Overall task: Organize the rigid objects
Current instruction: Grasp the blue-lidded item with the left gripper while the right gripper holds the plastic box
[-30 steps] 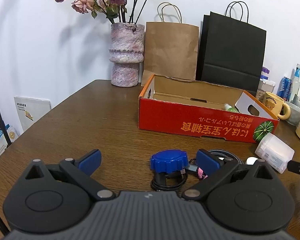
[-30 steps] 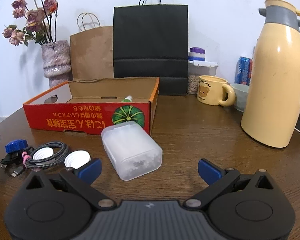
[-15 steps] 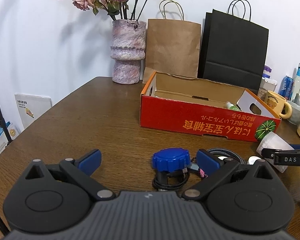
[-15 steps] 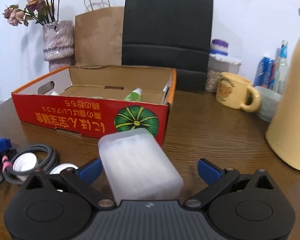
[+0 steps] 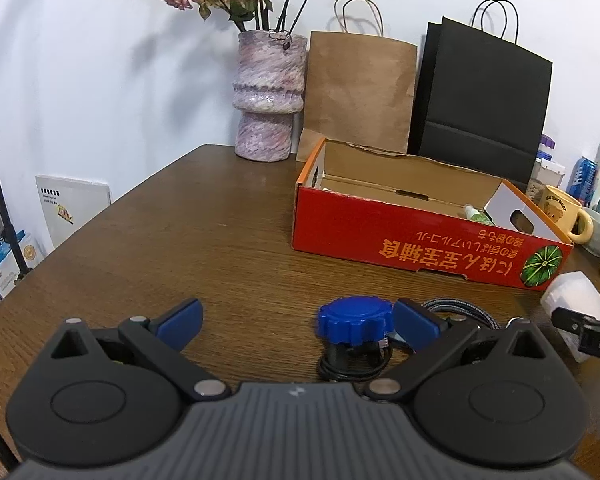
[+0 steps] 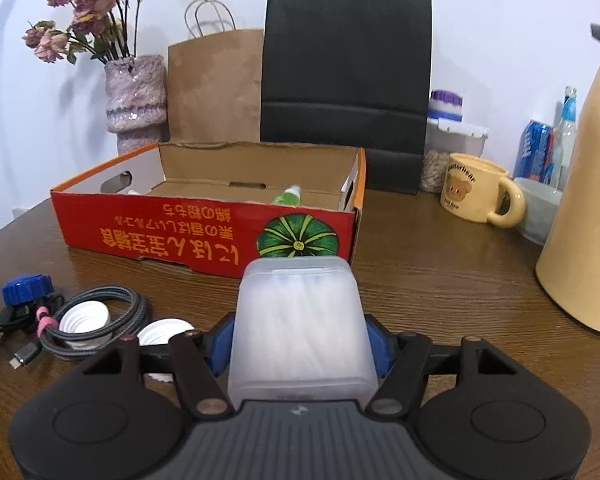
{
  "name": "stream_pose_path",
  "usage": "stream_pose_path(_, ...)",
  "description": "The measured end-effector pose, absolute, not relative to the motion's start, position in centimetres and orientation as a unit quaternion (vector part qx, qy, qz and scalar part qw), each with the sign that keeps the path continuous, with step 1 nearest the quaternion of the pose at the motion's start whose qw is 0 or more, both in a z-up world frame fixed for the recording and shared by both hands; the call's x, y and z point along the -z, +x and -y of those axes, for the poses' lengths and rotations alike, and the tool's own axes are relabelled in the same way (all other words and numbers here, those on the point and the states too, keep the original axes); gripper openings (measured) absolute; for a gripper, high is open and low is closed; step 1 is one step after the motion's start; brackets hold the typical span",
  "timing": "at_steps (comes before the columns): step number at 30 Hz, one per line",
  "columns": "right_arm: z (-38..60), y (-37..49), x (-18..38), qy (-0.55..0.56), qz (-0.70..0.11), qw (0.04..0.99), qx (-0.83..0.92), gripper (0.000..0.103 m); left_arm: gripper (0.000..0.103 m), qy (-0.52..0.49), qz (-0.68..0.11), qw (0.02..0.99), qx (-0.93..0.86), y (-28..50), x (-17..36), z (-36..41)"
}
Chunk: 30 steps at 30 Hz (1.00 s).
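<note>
In right view, right gripper [image 6: 300,344] clamps frosted box [image 6: 300,320]; left gripper [image 5: 296,318] agape.

A frosted white plastic box [image 6: 300,320] with rounded corners sits clamped between the blue pads [image 6: 374,346] of the right hand-held gripper [image 6: 298,346], its short end facing the red cardboard box [image 6: 204,228] just in front of that box's pumpkin print. The red cardboard box stands open-topped on the tabletop [image 6: 440,280], a small green bottle [image 6: 287,197] lying inside near its right end. Left of the red cardboard box's front wall lie a blue ridged cap [image 6: 27,288], a coiled braided cable [image 6: 100,320] with a pink tie, and two white round lids [image 6: 85,320], one lying inside the coil.
</note>
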State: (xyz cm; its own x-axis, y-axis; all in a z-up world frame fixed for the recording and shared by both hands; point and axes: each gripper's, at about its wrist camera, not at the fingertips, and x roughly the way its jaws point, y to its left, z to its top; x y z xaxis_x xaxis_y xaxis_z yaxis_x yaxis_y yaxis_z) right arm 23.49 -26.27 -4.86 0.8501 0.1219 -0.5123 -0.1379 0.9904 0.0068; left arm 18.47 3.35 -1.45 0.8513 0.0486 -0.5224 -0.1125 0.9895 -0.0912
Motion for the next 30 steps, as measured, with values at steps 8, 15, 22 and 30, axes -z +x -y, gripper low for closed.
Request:
stream_pose_path(8, 26.9, 20.7, 3.9, 0.002, -0.239, 0.970, -0.046, 0.064, 0.103, -0.052, -0.282, 0.957, -0.039, 18.8, 1.9, -3.2)
stream_pose_path(15, 27.7, 19.5, 3.6, 0.021, -0.235, 0.971, -0.032, 0.064, 0.103, -0.034, -0.297, 0.954, -0.033, 19.8, 2.7, -2.2)
stream_pose_path(22, 26.9, 19.1, 3.6, 0.015, -0.232, 0.972, -0.041, 0.064, 0.103, -0.036, -0.302, 0.953, -0.011, 22.1, 3.5, -1.5)
stream_pose_path(30, 26.7, 19.0, 3.7, 0.013, -0.232, 0.972, -0.038, 0.064, 0.089, -0.039, -0.299, 0.953, 0.001, 22.9, 3.6, -1.0)
